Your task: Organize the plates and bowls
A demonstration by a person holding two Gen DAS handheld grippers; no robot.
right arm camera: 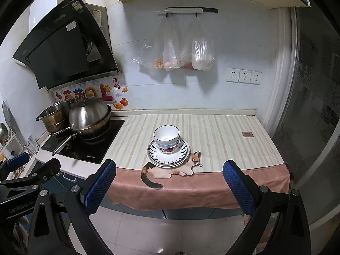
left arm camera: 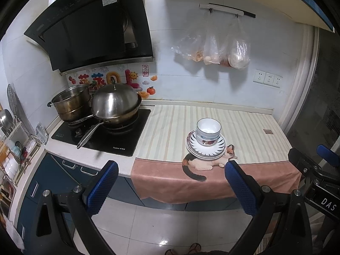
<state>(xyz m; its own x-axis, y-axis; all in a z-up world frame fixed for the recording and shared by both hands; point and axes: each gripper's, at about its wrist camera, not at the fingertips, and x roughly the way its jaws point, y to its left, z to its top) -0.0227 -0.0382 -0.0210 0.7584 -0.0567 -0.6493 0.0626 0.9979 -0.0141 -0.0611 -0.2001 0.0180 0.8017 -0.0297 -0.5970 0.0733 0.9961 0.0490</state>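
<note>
Crockery sits in one pile on the striped cloth that covers the counter: stacked bowls nested on stacked plates. At least two bowls show, a white one uppermost and a floral-banded one beneath it; between them a thin blue-edged rim may be a third, though I cannot tell. At least two plates show, the upper with dark radial marks round its rim; the exact count is unclear. The pile stands just behind the cat picture on the cloth's pink border, overlapping its back.

The left gripper hangs in front of the counter edge, its two blue-padded fingers spread wide, empty. The right gripper is likewise splayed and empty, well short of the pile.

On the hob stand two vessels: a steel stockpot and a lidded wok. Four plastic bags hang from a wall rail, and three sockets sit to their right.
</note>
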